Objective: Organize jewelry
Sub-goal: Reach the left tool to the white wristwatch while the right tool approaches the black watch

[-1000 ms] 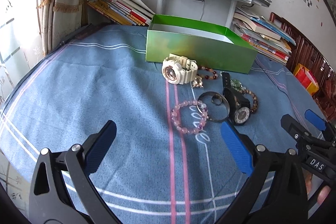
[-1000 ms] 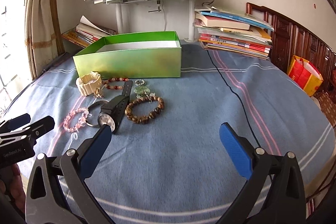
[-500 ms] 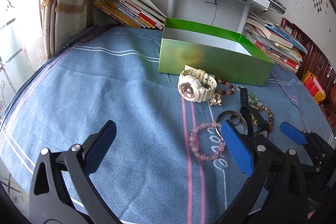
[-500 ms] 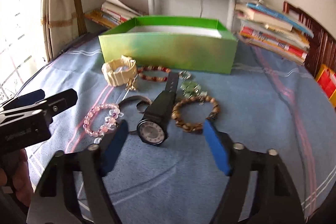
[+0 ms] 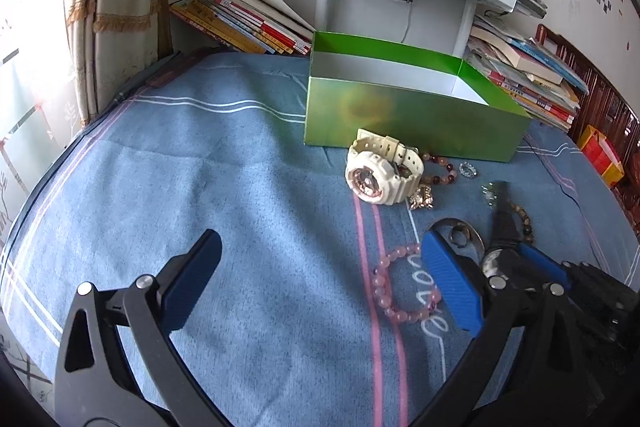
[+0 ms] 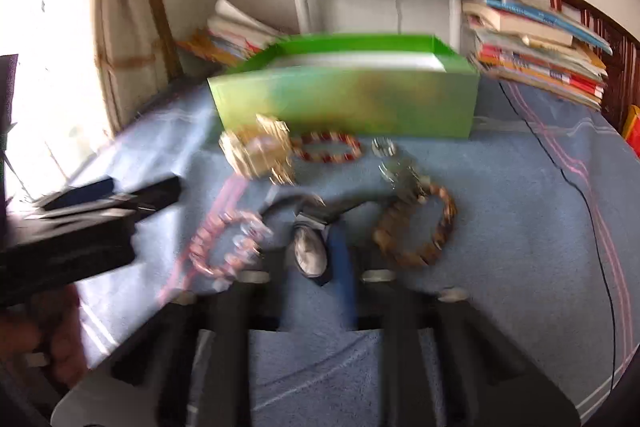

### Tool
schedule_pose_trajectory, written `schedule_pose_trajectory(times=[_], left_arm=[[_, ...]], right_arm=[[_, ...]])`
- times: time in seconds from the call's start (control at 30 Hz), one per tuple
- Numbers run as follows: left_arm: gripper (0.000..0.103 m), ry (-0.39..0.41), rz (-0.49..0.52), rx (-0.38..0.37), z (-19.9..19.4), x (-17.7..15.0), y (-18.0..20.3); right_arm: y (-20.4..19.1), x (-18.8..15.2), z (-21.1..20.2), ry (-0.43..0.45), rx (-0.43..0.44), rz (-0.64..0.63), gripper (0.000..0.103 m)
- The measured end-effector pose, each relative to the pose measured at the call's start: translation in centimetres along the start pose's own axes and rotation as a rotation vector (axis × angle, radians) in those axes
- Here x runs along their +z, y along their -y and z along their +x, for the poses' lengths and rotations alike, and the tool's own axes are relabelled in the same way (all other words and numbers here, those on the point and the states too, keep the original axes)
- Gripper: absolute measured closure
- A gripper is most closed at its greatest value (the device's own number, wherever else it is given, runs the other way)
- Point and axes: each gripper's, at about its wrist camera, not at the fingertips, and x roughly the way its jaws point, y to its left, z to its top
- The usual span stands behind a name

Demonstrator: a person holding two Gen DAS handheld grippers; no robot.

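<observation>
Right gripper (image 6: pixel 316 259) clamping the black watch (image 6: pixel 310 251)
Left gripper (image 5: pixel 320 279) is hanging wide open, holding nothing (pink bead bracelet (image 5: pixel 404 283) at its 2 o'clock).

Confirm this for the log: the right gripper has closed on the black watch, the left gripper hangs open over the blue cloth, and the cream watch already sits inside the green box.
Not quite. The cream watch is not inside the green box; it lies on the blue cloth just in front of it, as the left wrist view shows. The rest stands: the right gripper is closed on the black watch, and the left gripper hangs open.
</observation>
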Motion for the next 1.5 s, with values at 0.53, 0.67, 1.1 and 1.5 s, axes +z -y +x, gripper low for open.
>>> schedule_pose_trajectory(times=[0.53, 0.67, 1.1, 1.5], left_arm=[[0.005, -0.17, -0.057, -0.016, 7.8, 4.2, 2.6], [0.009, -0.203, -0.113, -0.046, 8.9, 4.2, 2.2], [0.022, -0.161, -0.219, -0.087, 8.4, 4.9, 1.4], [0.055, -0.154, -0.275, -0.162, 9.3, 5.0, 0.9]], right_arm=[[1.2, 0.4, -1.4, 0.038, 0.013, -0.054, 0.059], [0.7, 0.3, -0.8, 0.014, 0.034, -0.09, 0.057], [0.7, -0.2, 1.3, -0.093, 0.129, -0.092, 0.088], [1.1, -0.3, 0.7, -0.077, 0.18, -0.06, 0.095]])
